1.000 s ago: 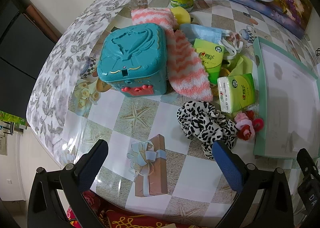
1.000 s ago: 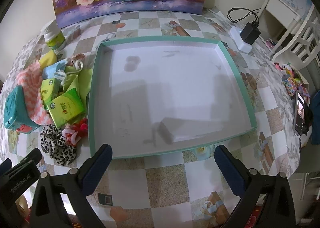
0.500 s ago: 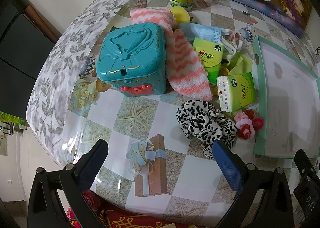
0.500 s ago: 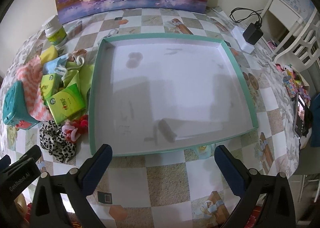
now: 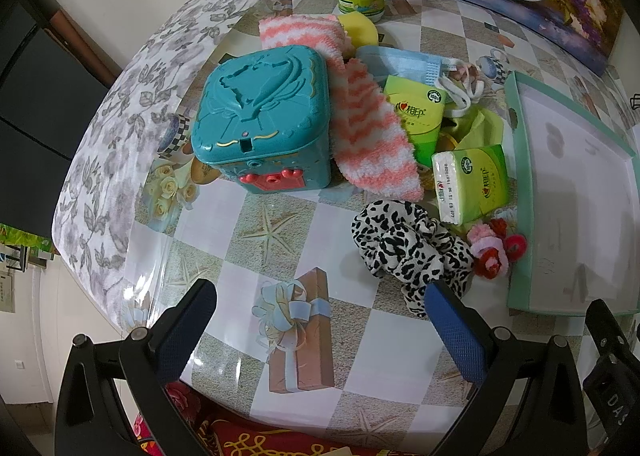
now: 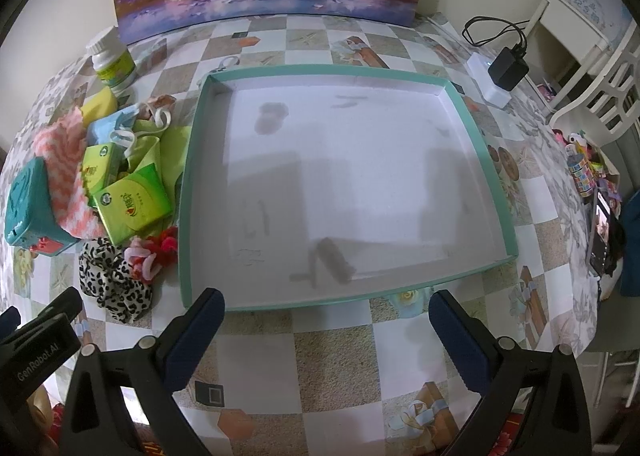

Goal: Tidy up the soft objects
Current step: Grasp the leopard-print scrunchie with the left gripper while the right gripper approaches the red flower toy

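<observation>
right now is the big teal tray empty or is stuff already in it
Empty. The teal tray shows only its bare white floor with faint stains; the soft things still lie piled on the table beside it.

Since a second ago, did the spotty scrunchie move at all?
No. The leopard-print scrunchie lies in the same place, beside the pink hair ties and just left of the teal tray; only the camera shifted slightly.

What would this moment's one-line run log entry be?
left tool: open, empty, near leopard scrunchie | right tool: open, empty, before tray | tray: empty | soft items: piled left of tray
</observation>
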Tool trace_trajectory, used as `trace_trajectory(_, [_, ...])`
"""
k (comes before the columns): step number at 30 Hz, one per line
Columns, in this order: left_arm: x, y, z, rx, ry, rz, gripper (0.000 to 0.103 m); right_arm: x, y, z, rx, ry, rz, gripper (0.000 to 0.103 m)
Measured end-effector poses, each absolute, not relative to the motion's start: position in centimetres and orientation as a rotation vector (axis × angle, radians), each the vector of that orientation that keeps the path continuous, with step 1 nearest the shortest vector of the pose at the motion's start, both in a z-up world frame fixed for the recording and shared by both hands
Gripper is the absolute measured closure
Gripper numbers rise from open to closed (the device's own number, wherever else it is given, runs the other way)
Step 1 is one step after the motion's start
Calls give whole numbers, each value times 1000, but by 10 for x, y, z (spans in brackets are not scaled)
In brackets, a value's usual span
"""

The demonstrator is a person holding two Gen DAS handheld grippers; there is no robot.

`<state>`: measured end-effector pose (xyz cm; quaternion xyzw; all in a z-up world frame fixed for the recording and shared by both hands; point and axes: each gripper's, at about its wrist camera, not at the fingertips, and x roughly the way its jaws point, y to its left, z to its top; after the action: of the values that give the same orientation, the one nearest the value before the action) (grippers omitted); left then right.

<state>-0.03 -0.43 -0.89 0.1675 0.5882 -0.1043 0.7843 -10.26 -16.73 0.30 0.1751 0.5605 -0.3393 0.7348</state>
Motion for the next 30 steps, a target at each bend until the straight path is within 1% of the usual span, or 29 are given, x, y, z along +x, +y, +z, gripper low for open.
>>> trace_trajectory(6, [3,1,-7,307,1283,-244,0,-102,-167,4,385,1222,-745,0])
trace_trajectory(11, [17,20,-3,182,1269,-210,0,-97,-162,23,471,1076,-598,0])
trace_trajectory(13, [23,26,-4,138,1266,-201,0,-91,-159,23,506,1056,-534,0])
trace_trajectory(18, [33,35,-13,-2,1271,-222,0,-68,-146,11,451,1098,-462,0])
trace_trajectory(23, [39,25,-27,-14,1354,-269,0,-54,-139,-3,413,1147,-424,0])
trace_trajectory(30, [45,7,-41,-11,1407,-312,0,-40,-134,-12,354,1170,-399,0])
